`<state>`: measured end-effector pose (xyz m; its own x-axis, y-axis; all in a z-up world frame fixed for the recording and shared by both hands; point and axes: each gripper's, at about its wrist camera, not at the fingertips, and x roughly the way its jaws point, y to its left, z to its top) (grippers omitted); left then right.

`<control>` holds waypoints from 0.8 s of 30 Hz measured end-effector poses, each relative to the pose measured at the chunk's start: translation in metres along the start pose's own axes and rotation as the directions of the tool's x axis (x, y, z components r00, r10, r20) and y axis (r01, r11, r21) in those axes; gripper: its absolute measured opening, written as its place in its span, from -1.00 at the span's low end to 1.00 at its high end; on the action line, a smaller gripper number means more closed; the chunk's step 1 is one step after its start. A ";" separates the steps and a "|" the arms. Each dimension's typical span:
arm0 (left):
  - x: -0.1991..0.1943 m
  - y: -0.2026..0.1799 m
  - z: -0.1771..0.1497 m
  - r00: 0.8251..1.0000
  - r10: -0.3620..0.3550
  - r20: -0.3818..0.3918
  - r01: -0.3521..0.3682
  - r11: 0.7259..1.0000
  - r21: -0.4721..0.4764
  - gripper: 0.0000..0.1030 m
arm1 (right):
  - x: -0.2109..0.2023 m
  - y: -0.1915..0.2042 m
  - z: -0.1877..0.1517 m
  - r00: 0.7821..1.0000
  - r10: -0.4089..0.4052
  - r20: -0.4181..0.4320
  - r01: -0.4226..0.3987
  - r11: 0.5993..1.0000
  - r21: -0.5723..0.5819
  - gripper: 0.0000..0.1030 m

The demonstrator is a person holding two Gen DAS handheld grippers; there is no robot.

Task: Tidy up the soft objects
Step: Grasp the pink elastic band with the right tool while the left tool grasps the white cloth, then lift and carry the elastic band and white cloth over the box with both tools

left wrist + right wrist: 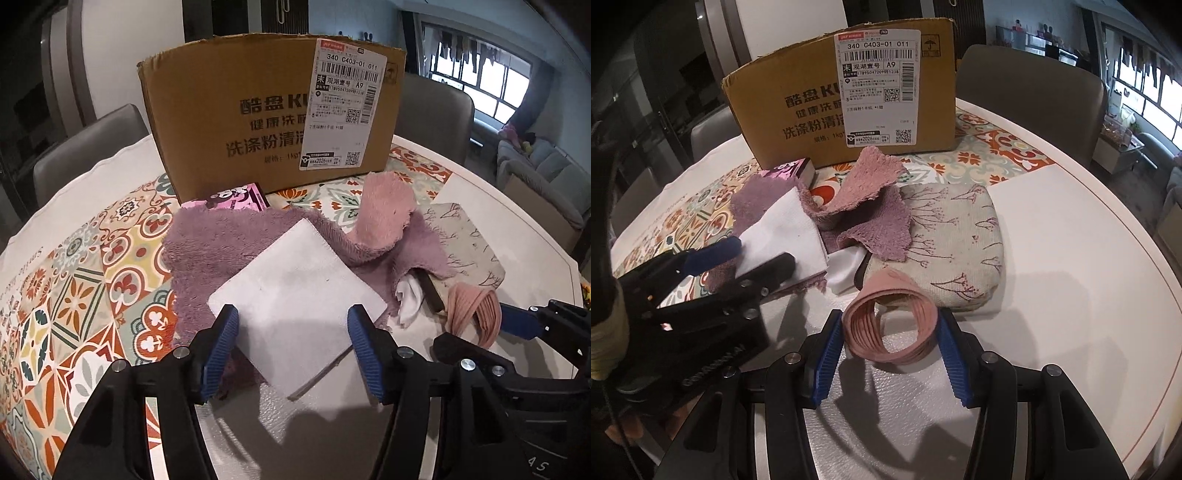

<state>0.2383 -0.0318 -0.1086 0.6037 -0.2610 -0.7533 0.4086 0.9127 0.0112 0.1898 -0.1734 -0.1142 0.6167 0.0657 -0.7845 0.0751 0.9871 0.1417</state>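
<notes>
Our left gripper (293,332) sits low in the frame with its jaws spread on either side of a white folded cloth (295,291); the blue pads look to be just at its edges, so we judge it not yet pinched. We expect that cloth to be light and limp, liable to unfold, so we would take it across the folded corner nearest us. It lies on a purple fleece towel (207,240) at frame centre, with a pink towel (384,214) draped to the upper right. Our right gripper (890,339) is likewise spread, flanking a pink ribbed band (892,325) on the worktop (1071,258). Soft and springy, it should squash flat under a squeeze across its loop. Beyond it lie a floral pouch (960,236) and, at upper centre, a cardboard box (798,110).
</notes>
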 end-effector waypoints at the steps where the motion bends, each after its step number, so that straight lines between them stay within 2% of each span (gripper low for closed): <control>1: 0.000 0.000 0.000 1.000 -0.001 -0.001 0.001 1.000 0.001 0.07 | 0.000 0.000 0.000 1.000 -0.001 0.001 0.001 1.000 -0.002 -0.02; 9: 0.001 -0.003 0.000 1.000 -0.015 -0.008 0.015 1.000 0.007 -0.70 | -0.001 -0.002 0.000 1.000 -0.005 0.004 0.005 1.000 -0.002 -0.39; 11: -0.001 -0.004 -0.001 1.000 -0.013 0.000 0.013 1.000 0.003 -0.83 | -0.002 -0.002 0.000 1.000 0.000 0.003 0.000 1.000 0.001 -0.51; 15: -0.006 -0.005 -0.003 1.000 -0.021 0.013 0.021 1.000 -0.003 -0.90 | -0.004 -0.003 -0.002 1.000 0.014 0.009 -0.014 1.000 -0.001 -0.70; 24: -0.043 -0.008 -0.002 0.994 -0.034 0.102 0.039 0.998 -0.054 -0.91 | -0.024 -0.003 -0.002 0.997 0.062 0.040 -0.063 0.998 0.006 -0.72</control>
<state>0.2074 -0.0267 -0.0777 0.6563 -0.3223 -0.6821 0.3943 0.9174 -0.0541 0.1734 -0.1778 -0.0974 0.6507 0.1213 -0.7496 0.0409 0.9801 0.1941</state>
